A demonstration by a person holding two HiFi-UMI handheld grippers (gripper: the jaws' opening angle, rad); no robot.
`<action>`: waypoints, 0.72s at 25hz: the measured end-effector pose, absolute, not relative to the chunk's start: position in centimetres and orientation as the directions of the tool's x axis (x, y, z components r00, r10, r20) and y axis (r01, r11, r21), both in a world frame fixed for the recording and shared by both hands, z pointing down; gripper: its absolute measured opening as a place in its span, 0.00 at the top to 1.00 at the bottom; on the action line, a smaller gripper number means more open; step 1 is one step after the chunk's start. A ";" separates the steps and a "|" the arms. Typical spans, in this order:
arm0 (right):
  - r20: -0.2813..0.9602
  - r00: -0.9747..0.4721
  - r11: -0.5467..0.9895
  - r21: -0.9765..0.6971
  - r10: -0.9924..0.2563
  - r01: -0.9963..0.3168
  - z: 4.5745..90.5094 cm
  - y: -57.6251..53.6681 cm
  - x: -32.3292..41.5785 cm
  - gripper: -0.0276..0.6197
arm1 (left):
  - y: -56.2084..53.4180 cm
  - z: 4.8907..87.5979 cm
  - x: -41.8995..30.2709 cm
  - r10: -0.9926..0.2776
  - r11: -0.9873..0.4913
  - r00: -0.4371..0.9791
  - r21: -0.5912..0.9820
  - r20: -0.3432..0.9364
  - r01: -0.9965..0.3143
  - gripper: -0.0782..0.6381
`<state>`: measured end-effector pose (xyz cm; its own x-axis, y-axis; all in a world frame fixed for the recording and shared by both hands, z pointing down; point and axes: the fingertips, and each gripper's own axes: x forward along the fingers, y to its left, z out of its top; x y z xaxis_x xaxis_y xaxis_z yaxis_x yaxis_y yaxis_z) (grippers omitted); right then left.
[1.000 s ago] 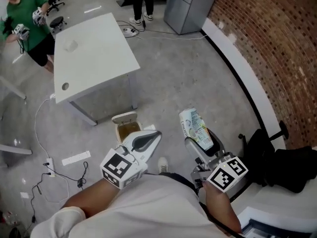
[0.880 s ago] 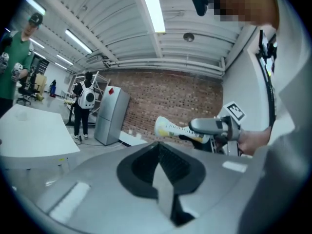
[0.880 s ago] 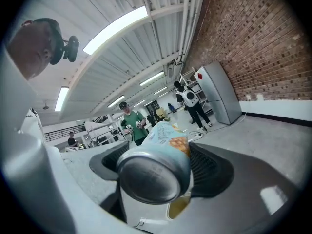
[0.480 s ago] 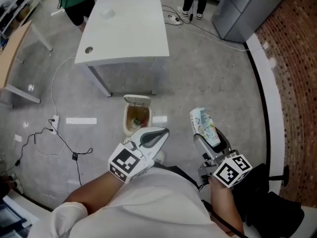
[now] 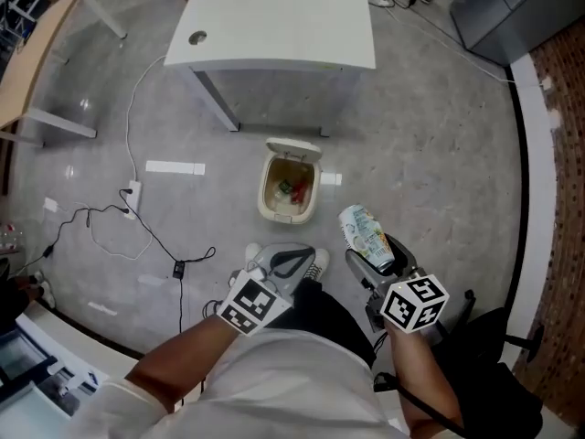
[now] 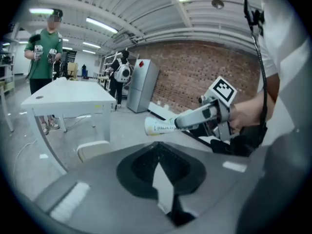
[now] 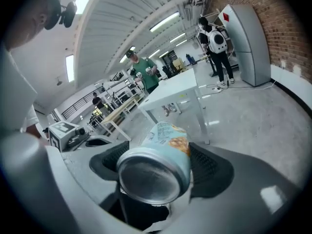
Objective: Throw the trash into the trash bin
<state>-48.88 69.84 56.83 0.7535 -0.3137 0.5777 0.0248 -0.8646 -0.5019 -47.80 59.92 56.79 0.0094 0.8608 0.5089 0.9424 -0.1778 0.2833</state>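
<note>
Holding can point(image 5: 366, 235), long axis toward trash bin point(image 5: 287, 218).

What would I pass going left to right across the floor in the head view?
power strip → white floor strip → trash bin → can → white ledge → brick wall
</note>
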 end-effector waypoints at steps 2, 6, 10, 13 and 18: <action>0.609 0.718 -0.857 -0.514 -0.337 0.035 59.8 68.0 -48.5 0.36 | 58.5 59.4 -47.8 0.843 -0.191 -0.006 0.309 0.538 0.932 0.88; 0.638 0.675 -0.836 -0.545 -0.370 0.056 65.3 64.8 -47.0 0.36 | 55.8 64.5 -46.1 0.818 -0.241 0.005 0.335 0.575 0.911 0.88; 0.674 0.631 -0.823 -0.559 -0.384 0.097 71.1 62.6 -45.0 0.36 | 53.1 69.5 -43.2 0.775 -0.335 0.044 0.350 0.631 0.875 0.88; 0.701 0.589 -0.795 -0.586 -0.402 0.156 76.1 61.0 -43.6 0.36 | 51.6 72.6 -41.5 0.741 -0.400 0.051 0.379 0.670 0.834 0.88; 0.767 0.498 -0.808 -0.555 -0.405 0.198 83.3 59.3 -41.6 0.36 | 50.8 75.0 -40.9 0.731 -0.412 0.027 0.410 0.682 0.813 0.88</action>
